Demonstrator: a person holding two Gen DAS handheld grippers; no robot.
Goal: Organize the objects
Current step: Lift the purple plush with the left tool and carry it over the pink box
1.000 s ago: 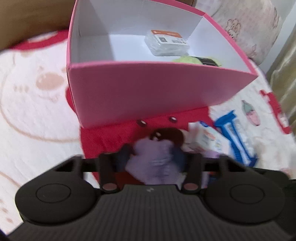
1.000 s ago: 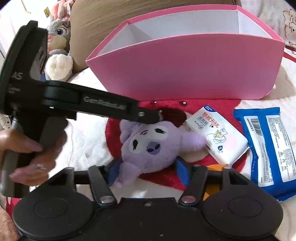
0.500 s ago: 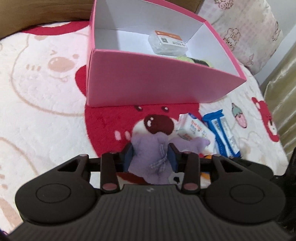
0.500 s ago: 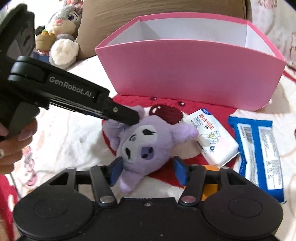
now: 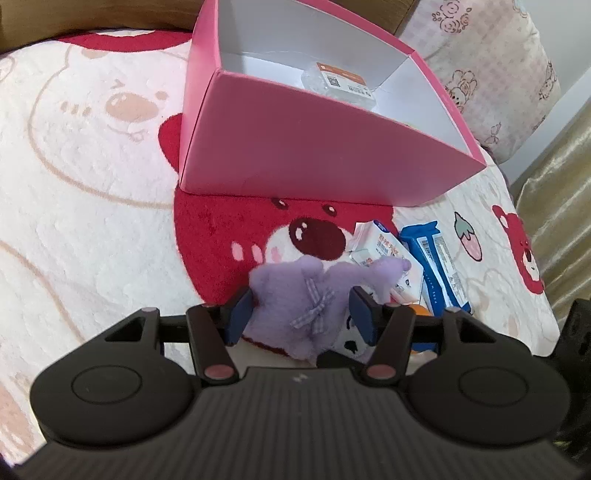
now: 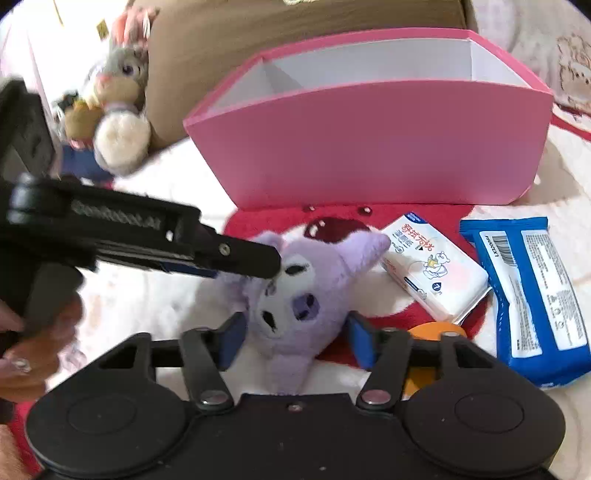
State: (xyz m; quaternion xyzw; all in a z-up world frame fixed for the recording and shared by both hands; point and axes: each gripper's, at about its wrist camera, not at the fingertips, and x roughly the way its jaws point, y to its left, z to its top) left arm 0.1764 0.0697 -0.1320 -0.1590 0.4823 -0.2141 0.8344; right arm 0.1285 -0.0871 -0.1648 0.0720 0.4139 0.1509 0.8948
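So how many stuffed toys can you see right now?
2. A purple plush lies on the blanket in front of the pink box; a grey bunny plush sits far left by the brown cushion. Others may be hidden.

A cartoon bed cover, a stuffed rabbit and soft furnishings round the edges.

The fleecy cream blanket (image 5: 92, 206) printed with pale peach bear faces, 1 big red bear face and a small strawberry covers the whole surface. At its far left sits a grey plush rabbit with a cream belly (image 6: 118, 107), leaning against a plain brown cushion (image 6: 229, 33) that runs along the back. To the far right a pale pink checked pillow with little bear prints (image 5: 495, 74) rests at the blanket's edge, near a shiny olive-gold curtain (image 5: 554, 229) that hangs down the right side. A strip of white wall (image 5: 569, 22) shows above the pillow.
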